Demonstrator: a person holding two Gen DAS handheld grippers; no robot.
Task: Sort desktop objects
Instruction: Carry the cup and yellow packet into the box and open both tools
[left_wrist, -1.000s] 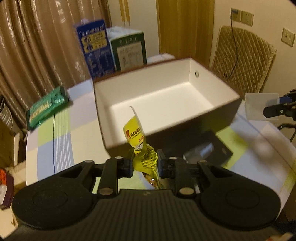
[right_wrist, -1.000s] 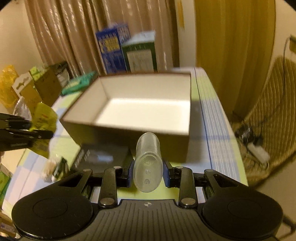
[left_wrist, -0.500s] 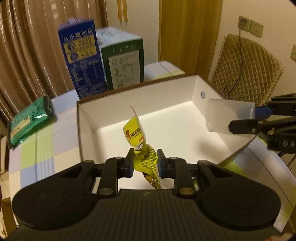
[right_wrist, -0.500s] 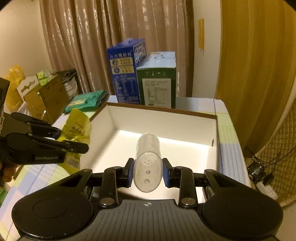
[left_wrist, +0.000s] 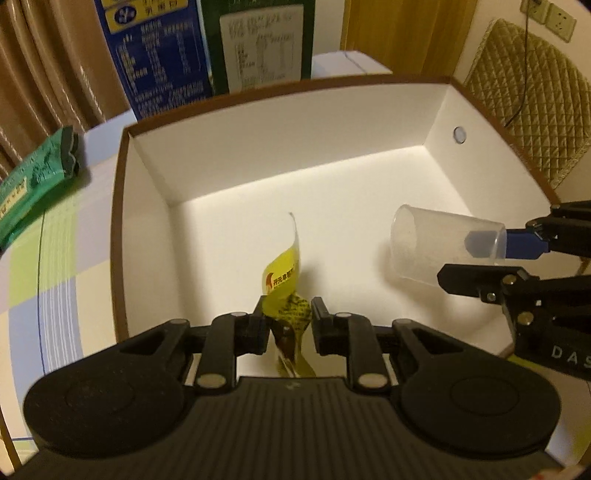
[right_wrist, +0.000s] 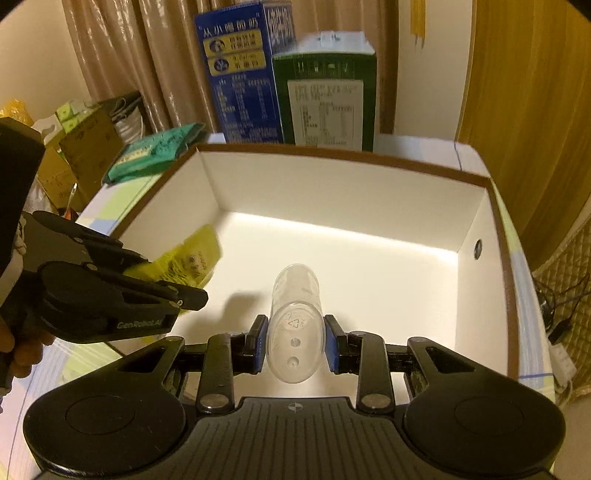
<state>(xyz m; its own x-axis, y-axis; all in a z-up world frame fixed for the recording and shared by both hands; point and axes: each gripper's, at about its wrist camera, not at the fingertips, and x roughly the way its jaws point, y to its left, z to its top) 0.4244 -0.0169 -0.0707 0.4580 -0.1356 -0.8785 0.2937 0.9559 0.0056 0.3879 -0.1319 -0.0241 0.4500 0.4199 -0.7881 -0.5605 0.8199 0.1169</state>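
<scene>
Both loads had travelled from short of the near wall to over the white floor of the box (left_wrist: 140, 162): the yellow sachet (left_wrist: 284, 280) pinched in the left gripper (left_wrist: 287, 320) at near centre, the clear plastic cup (right_wrist: 295, 314) clamped on its side in the right gripper (right_wrist: 295, 345) to its right. To finish well, each should probably drop lower before letting go, one at a time. The cup's mouth is best turned from the sachet so it cannot roll into it.

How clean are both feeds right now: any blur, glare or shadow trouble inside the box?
Left wrist view: sharp on the yellow snack sachet, bright band along the white cardboard box floor. Right wrist view: sachet motion-blurred, clear plastic cup sharp, soft shadow beside it.
</scene>
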